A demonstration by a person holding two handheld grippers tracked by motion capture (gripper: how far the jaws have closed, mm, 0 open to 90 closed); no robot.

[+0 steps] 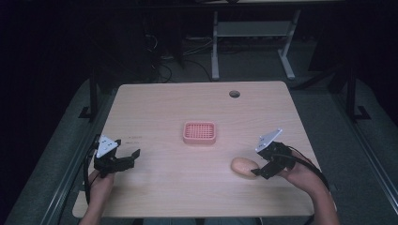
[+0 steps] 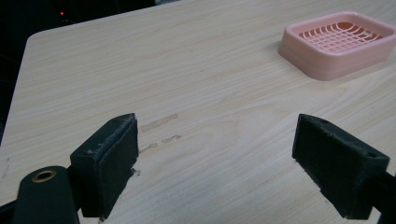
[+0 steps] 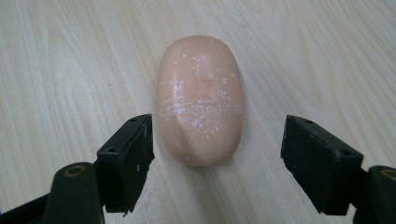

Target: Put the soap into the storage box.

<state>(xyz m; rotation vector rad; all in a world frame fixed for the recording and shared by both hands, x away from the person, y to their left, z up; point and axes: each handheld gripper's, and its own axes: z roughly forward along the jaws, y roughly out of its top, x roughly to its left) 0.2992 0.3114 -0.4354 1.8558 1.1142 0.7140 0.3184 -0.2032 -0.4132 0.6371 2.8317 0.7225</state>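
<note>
Peach soap bar (image 3: 200, 99) lying flat on the wooden table (image 1: 164, 103) right in front of the wide-open right gripper (image 1: 264, 165), pink slotted soap dish (image 1: 199, 132) mid-table, left gripper (image 1: 126, 158) also spread open over bare wood, holding nothing.

Dim room, light wooden table (image 1: 155, 101) with rounded corners and a round cable hole (image 1: 234, 93) near its far edge, grey floor (image 1: 253, 63) beyond, white legs of another desk (image 1: 215, 47) behind, tangled dark cables (image 1: 162, 58) on the floor, blackness at both sides
</note>
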